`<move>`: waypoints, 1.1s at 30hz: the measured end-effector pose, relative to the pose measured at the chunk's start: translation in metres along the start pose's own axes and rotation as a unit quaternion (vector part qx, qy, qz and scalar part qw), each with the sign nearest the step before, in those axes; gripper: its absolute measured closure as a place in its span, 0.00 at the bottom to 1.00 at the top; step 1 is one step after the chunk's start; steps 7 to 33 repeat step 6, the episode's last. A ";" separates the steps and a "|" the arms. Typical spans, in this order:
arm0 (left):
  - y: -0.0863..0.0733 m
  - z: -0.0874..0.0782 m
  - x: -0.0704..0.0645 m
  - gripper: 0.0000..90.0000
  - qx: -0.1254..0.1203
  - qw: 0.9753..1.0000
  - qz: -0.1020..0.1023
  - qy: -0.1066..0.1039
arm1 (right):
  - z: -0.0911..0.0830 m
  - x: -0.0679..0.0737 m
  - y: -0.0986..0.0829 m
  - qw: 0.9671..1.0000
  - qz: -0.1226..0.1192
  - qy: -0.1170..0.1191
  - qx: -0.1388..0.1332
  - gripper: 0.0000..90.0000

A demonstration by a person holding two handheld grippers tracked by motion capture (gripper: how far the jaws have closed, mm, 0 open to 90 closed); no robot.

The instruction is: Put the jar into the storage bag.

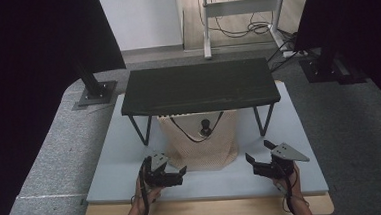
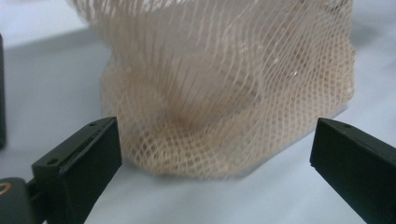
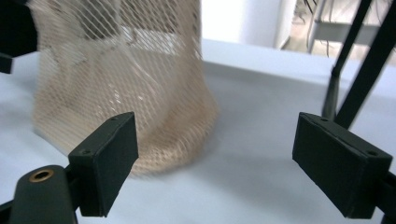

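**Mesh bag waits between two open grippers**

Grey carpet surrounds a pale blue table (image 1: 291, 146) with a wooden front edge, and a low black stand (image 1: 199, 86) on thin angled legs sits toward its far side. Hanging from the stand's front edge and spilling down onto the table is a beige mesh bag (image 1: 201, 144), with a black cord (image 1: 190, 132) looped at its top and a small dark toggle on it.

The left gripper (image 1: 175, 174) sits just beside the bag's near left corner, jaws spread wide and holding nothing. In its own view the bunched bottom of the netting lies between the jaws, apart from both. The right gripper (image 1: 260, 158) is near the bag's right side, equally wide open and empty.

The net looks light, soft and floppy, likely to sag and slip unless pinched firmly. Something pale seems to sit inside, though I cannot tell what. The gathered lower corners, or the cord above, look the surest places to take hold.
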State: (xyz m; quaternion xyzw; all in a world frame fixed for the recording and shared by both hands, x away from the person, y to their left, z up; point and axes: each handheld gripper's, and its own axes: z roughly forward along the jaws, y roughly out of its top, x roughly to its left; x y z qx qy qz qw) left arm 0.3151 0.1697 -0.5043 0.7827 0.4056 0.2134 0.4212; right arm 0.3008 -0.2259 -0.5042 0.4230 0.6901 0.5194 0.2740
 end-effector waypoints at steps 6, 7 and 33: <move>-0.004 -0.002 0.005 0.03 0.002 1.000 -0.004 0.000 | -0.001 0.000 0.000 1.000 0.006 -0.002 -0.007 0.15; -0.004 -0.002 0.005 0.03 0.002 1.000 -0.004 0.000 | -0.001 0.000 0.000 1.000 0.006 -0.002 -0.007 0.15; -0.004 -0.002 0.005 0.03 0.002 1.000 -0.004 0.000 | -0.001 0.000 0.000 1.000 0.006 -0.002 -0.007 0.15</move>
